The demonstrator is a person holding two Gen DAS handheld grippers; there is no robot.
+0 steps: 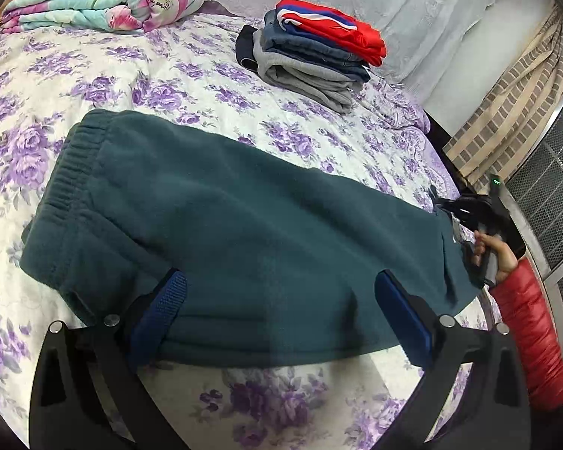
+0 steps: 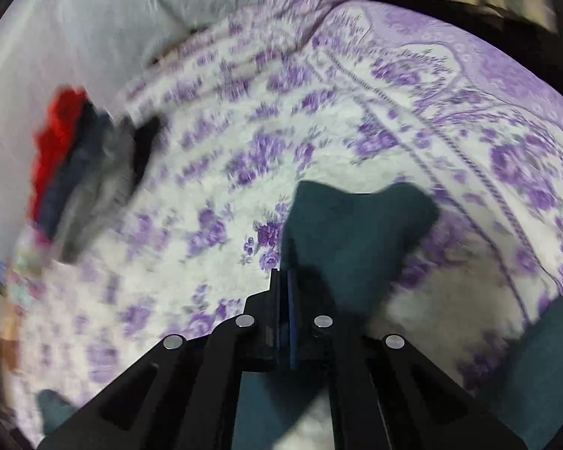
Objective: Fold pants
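- On the floral bedspread [image 1: 105, 86], nearest the left camera, the left gripper [image 1: 279, 311] hovers with its 2 blue pads [image 1: 160, 318] spread wide over the near edge of the teal pants [image 1: 225, 225].
- The pants lie flat across the bed, waistband to the left, leg end to the right.
- At that leg end, the right gripper [image 2: 284, 288] has its jaws pressed together, seemingly pinching teal fabric; the right view is blurred.
- Farther back sits a stack of folded clothes [image 1: 311, 52], a red garment on top.
- Beyond, at the far left, lies a folded floral quilt [image 1: 105, 0].
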